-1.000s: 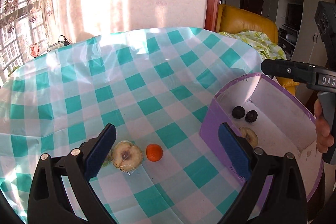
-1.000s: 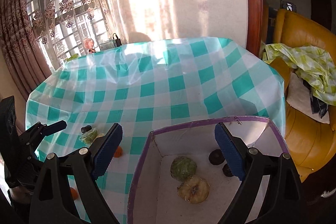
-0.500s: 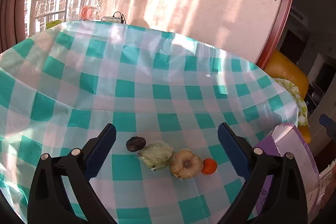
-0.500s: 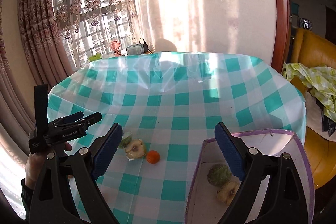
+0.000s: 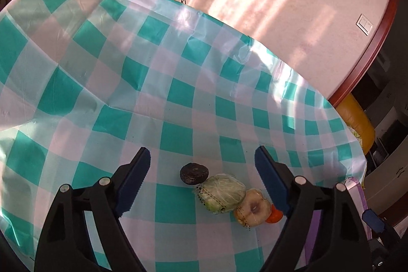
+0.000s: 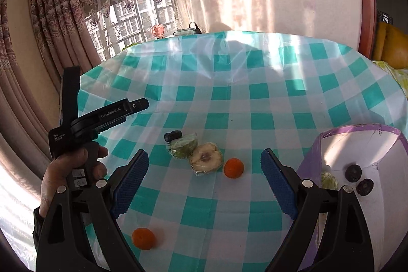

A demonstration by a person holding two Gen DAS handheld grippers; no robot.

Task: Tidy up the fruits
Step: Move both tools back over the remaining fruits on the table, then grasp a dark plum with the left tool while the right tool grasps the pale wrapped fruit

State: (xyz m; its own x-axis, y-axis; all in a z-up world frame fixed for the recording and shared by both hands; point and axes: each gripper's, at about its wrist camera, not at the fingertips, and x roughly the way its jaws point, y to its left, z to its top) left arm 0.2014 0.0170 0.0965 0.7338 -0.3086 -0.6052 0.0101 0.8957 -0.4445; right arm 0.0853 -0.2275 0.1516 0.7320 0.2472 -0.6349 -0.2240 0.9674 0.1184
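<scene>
Left gripper [image 5: 202, 173] jaws closing, now nearer dark fruit [image 5: 194, 173].

Left tongs [image 5: 202, 170] swung over dark fruit [image 5: 194, 173], closing.

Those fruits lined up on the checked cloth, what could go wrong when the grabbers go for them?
1. The dark fruit, wrapped green fruit and wrapped pale fruit sit tightly together, so the closing left hand-held gripper may nudge the neighbours.
2. The orange could roll if bumped.
3. A second orange sits low near the right hand-held gripper and could be overlooked.
</scene>
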